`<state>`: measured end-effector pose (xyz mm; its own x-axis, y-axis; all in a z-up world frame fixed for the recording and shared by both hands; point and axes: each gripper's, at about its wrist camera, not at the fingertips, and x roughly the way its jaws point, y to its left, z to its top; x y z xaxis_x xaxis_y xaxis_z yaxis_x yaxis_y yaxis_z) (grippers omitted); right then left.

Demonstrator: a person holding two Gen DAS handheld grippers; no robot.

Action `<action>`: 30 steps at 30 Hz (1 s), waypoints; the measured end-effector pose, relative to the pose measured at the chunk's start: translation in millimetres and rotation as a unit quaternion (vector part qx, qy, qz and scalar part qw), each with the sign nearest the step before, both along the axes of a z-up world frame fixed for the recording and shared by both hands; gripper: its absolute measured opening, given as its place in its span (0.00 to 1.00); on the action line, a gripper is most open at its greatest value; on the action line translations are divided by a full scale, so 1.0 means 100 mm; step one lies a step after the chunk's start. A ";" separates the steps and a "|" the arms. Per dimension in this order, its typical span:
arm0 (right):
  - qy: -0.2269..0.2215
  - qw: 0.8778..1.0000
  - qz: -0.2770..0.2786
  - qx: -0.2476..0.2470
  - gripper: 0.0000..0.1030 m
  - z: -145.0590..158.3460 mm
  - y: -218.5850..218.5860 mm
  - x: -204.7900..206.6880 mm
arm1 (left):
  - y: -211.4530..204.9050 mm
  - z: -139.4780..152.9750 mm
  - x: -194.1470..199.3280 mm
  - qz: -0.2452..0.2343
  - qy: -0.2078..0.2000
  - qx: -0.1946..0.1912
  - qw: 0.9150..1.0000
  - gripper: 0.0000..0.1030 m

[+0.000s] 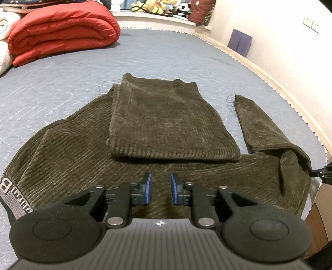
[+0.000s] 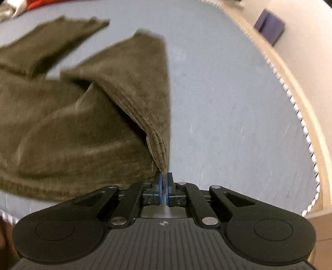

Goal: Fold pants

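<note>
A grey-blue mattress (image 1: 145,54) fills most of both views, its pale piped edge curving along the right side next to a cream wall (image 1: 269,31). Spread over its near part lie the pants (image 1: 83,157), olive-brown corduroy, with the grey lettered waistband (image 1: 8,195) showing at the far left of the left wrist view. One leg (image 1: 166,120) is folded back on itself and lies flat on top of the body of the pants, its folded edge facing the camera. The other leg (image 1: 261,126) runs away toward the right edge of the mattress, apart from the folded one, with bare mattress between them; its near end is drawn up into a raised crease. At the far left corner of the mattress sits a rolled red quilt (image 1: 62,33), with white bedding just beside it, and a row of plush toys (image 1: 159,5) rests on the ledge behind. A purple box (image 1: 239,41) leans against the wall on the right. The left gripper (image 1: 160,192) hovers over the pants near the crotch, its blue-padded jaws parted with nothing between them. The right gripper (image 2: 164,190) has its jaws pressed almost together on the tip of a fold of the pants (image 2: 124,93), pinching the cloth and lifting it into a peaked ridge above the mattress (image 2: 228,124); this view is blurred.
</note>
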<state>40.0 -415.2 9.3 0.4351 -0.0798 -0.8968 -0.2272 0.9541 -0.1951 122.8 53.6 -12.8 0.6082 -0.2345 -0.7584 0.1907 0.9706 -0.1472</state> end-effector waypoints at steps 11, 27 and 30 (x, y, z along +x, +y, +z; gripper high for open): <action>-0.224 0.969 0.011 0.102 0.46 0.63 0.15 0.08 | -0.11 -0.14 0.01 -0.010 0.013 0.021 1.000 0.21; -0.153 0.937 0.297 -0.102 0.12 -0.30 1.51 0.62 | -0.07 -0.29 0.21 0.007 0.029 0.034 0.999 0.25; -0.193 0.944 0.256 -0.079 0.09 -0.05 1.34 0.66 | -0.14 -0.29 0.23 0.001 0.028 0.034 0.999 0.25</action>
